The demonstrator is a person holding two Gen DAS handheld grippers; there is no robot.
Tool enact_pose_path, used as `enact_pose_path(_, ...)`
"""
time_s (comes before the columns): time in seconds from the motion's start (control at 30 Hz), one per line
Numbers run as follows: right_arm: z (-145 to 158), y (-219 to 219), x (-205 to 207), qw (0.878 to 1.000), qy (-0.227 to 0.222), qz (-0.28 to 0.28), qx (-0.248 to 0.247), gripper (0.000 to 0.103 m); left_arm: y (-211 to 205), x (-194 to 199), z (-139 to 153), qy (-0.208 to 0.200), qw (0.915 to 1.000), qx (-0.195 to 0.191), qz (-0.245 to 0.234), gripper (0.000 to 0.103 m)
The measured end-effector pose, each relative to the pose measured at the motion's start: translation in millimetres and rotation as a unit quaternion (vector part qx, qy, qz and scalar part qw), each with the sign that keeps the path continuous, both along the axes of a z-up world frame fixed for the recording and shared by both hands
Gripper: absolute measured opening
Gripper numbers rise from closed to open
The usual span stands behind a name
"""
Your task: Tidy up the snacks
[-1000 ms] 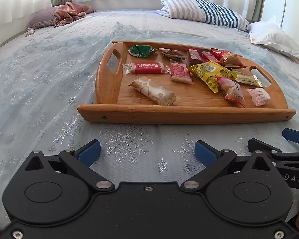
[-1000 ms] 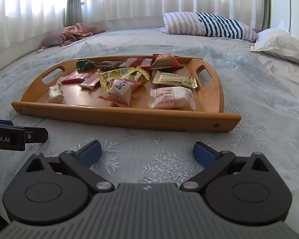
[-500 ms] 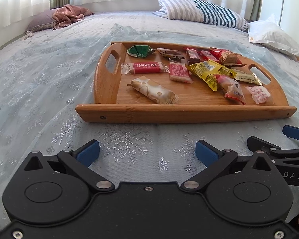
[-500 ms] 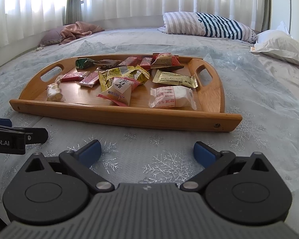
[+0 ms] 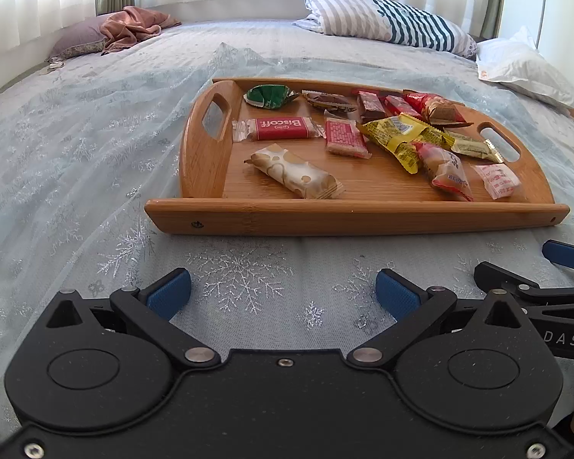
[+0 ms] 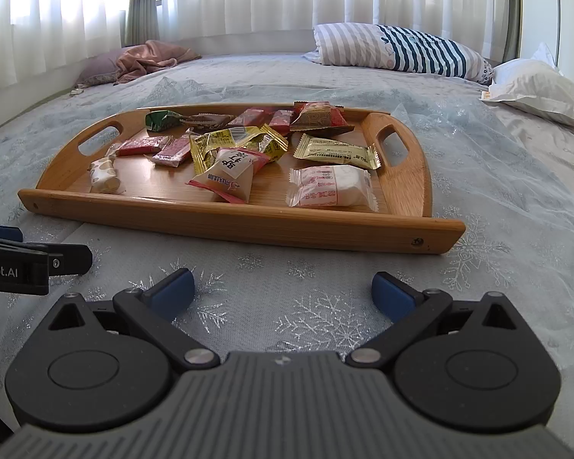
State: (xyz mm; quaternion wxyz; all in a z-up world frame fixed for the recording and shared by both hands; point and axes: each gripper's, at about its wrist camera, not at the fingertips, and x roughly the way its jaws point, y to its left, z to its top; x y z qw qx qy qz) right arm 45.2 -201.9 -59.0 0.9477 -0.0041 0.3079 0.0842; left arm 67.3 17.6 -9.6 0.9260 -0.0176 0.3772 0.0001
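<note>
Your left tongs (image 5: 283, 292) are spread wide with nothing between the blue pads, low over the bed (image 5: 76, 145) just short of the tray. Your right tongs (image 6: 283, 294) are the same: wide, empty, close beside the left pair.

Ahead sits the wooden tray (image 5: 356, 214) with all visible snacks inside it; none show on the bedspread. Loose scatter, no rows or groups: Biscoff pack (image 5: 279, 129) and cream spotted bar (image 5: 298, 172) at the left end, green wrapper (image 5: 268, 95) at the far left corner, yellow packet (image 5: 401, 134) overlapping a red-and-white pouch (image 5: 445, 172) mid-tray, clear white-pink pack (image 6: 331, 187) at the near right, gold sachet (image 6: 336, 152) behind it, and dark red bars along the far rim.

Progress: this fits either snacks gathered and sorting left, or gathering being the whole job and finished. You can't settle which from here.
</note>
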Motion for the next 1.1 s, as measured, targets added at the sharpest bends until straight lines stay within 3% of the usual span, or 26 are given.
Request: enact_pose_path(1.1,0.3,0.2,0.0,1.000,0.000,0.000,0.000,0.103,1.7,5.7,1.8,0.018,0.9998,-0.006,0.000,0.103)
